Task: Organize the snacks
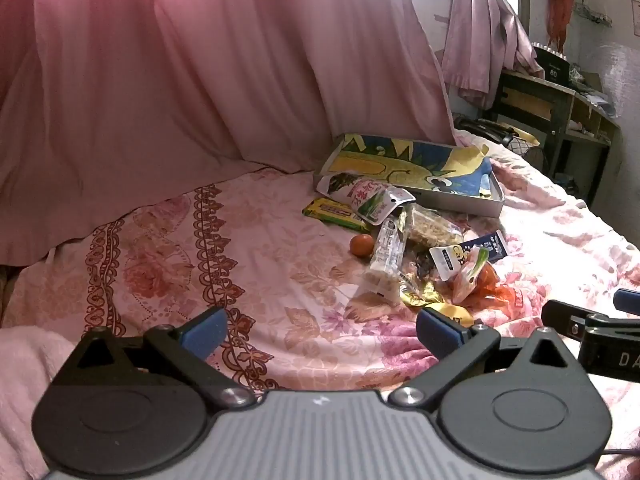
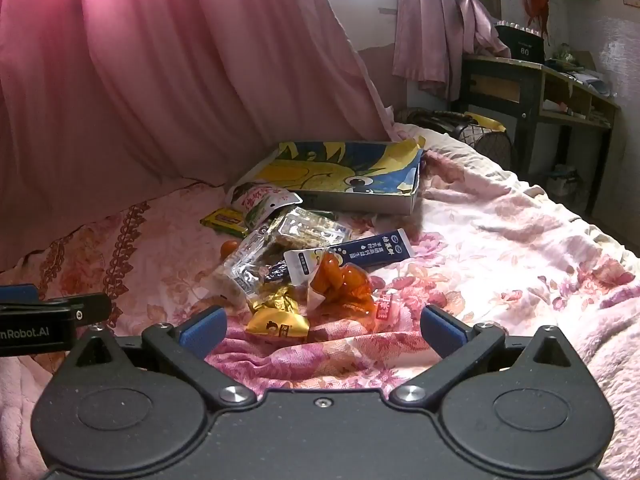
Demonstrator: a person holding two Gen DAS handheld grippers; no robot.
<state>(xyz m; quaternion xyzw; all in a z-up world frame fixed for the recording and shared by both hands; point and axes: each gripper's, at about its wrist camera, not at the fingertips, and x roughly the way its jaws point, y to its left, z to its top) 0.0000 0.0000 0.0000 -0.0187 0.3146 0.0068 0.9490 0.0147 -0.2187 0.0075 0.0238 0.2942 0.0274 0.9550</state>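
**A:** Where are the tools, and what are they doing?

**B:** The left tool (image 1: pixel 320 330) and the right tool (image 2: pixel 322 330) hang side by side above a bed (image 2: pixel 500 240) with a pink floral cover, both tipped downward. Each has its blue pads spread fully apart with nothing between them.

**A:** And the snacks?

**B:** Just ahead of the right tool sits a loose heap: a gold wrapped snack (image 2: pixel 278 322) nearest, a clear bag of orange pieces (image 2: pixel 340 280) touching it, then a dark blue carton (image 2: pixel 372 250) and crinkly clear packets (image 2: pixel 248 264) overlapping. Beyond them lies a shallow box (image 2: pixel 340 176) with a yellow and blue cartoon lining, a white and green pouch (image 2: pixel 264 200) leaning on its near edge. A small orange fruit (image 1: pixel 362 245) sits alone beside the heap.

**A:** What might go wrong?

**B:** The packets overlap, so closing on one probably drags or pinches a neighbour. The soft bedding gives, so pads may snag the cover. The round fruit could roll away. The tools hang close together and could collide.
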